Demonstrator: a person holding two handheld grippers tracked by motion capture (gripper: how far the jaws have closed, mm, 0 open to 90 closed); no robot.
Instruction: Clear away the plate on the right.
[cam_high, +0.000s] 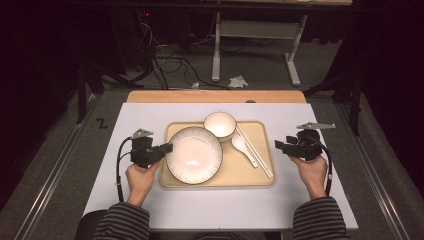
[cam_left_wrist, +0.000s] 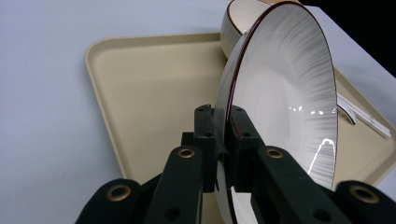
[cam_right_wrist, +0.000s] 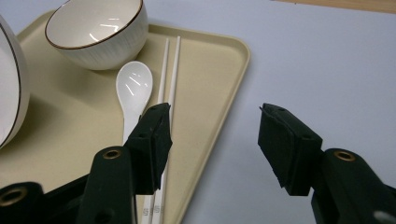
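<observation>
our left gripper (cam_left_wrist: 223, 122) is pinching the left rim of the plate (cam_high: 193, 154), which sits on the left half of the tray (cam_high: 220, 177) with the bowl (cam_high: 220, 125) just beyond it at the far edge, so we judge the step is lifting the plate off, and we should keep the pinch firm and raise it level and slowly so it clears the bowl. our right gripper (cam_right_wrist: 212, 140) hangs spread wide with nothing between its jaws, above the tray's right edge by the chopsticks (cam_right_wrist: 167, 84) and spoon (cam_right_wrist: 133, 91); we could use it to steady the tray.
</observation>
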